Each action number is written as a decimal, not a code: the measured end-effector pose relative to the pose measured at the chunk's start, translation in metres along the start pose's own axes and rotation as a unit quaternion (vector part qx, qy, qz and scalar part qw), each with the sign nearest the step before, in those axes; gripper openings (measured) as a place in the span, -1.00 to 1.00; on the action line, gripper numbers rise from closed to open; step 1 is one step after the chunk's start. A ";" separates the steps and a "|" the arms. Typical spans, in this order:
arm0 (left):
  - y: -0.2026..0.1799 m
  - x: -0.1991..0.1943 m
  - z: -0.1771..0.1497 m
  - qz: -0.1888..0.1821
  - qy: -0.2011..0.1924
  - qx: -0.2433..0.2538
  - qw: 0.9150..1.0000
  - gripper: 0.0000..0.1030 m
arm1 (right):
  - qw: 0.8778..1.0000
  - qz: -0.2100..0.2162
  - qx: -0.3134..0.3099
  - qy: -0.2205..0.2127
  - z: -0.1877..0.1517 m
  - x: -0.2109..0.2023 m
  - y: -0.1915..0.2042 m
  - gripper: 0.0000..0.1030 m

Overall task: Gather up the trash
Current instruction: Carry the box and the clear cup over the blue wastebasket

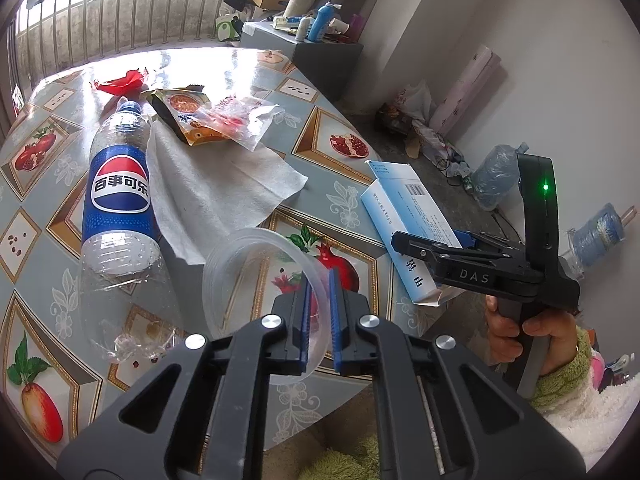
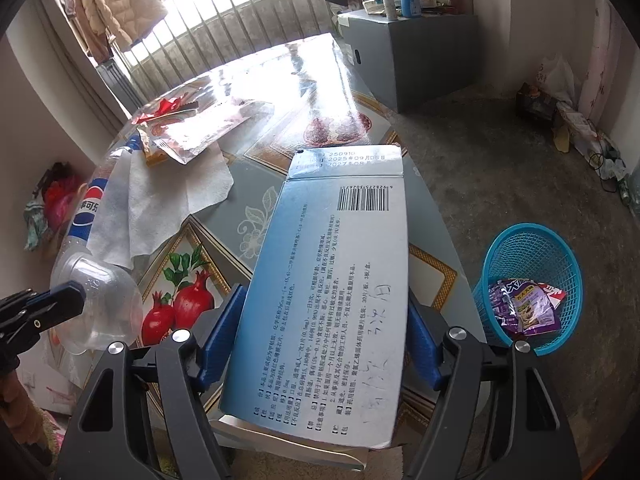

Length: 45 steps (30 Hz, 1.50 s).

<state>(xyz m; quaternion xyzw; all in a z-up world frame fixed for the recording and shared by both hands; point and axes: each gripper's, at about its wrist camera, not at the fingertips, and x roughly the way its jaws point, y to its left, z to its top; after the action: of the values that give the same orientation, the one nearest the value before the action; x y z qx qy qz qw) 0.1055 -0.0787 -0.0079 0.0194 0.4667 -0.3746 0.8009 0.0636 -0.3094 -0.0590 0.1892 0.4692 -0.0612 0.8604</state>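
Note:
A clear plastic cup [image 1: 248, 272] lies on its side near the table's front edge. My left gripper [image 1: 320, 280] is shut on its rim, also seen from the side in the right wrist view as left gripper [image 2: 60, 296] on cup [image 2: 100, 304]. A blue-and-white medicine box [image 2: 332, 280] lies at the table's right edge, and my right gripper [image 2: 326, 296] has both blue pads against its long sides. An empty Pepsi bottle [image 1: 120, 200], a paper towel [image 1: 216, 184], a snack wrapper [image 1: 188, 116] and a red wrapper [image 1: 120, 82] lie further back.
A blue mesh basket [image 2: 532, 252] stands on the floor right of the table, with a purple wrapper [image 2: 524, 308] inside. A grey cabinet [image 1: 324, 56] with bottles stands behind the table. Water jugs [image 1: 496, 176] and clutter line the right wall.

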 end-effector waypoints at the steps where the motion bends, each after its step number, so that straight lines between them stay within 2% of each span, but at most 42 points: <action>1: -0.001 -0.002 -0.001 -0.002 -0.002 0.001 1.000 -0.90 | 1.000 0.004 0.003 0.000 0.000 -0.002 -0.001 0.38; 17: -0.014 -0.024 0.013 -0.022 -0.043 0.024 0.999 -0.93 | 0.997 0.056 0.052 -0.030 0.000 -0.032 -0.015 0.37; 30: -0.056 -0.016 0.040 -0.031 -0.051 0.078 0.995 -0.93 | 0.989 0.079 0.103 -0.070 -0.005 -0.063 -0.056 0.36; 35: -0.093 0.004 0.056 -0.054 -0.043 0.116 0.991 -0.93 | 0.983 0.058 0.145 -0.095 -0.013 -0.079 -0.097 0.36; 38: -0.120 0.023 0.070 -0.077 -0.033 0.140 0.987 -0.93 | 0.976 0.030 0.187 -0.108 -0.024 -0.090 -0.138 0.36; 42: -0.161 0.059 0.089 -0.111 -0.006 0.166 0.980 -0.93 | 0.959 -0.018 0.259 -0.114 -0.049 -0.102 -0.200 0.36; 45: -0.193 0.097 0.100 -0.132 0.029 0.182 0.974 -0.93 | 0.944 -0.047 0.309 -0.110 -0.068 -0.105 -0.242 0.36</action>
<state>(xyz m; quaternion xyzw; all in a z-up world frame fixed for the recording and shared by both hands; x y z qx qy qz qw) 0.0863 -0.3119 0.0360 0.1139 0.4125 -0.5552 0.7131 -0.1164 -0.5137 -0.0704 0.4156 0.3384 -0.2636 0.8021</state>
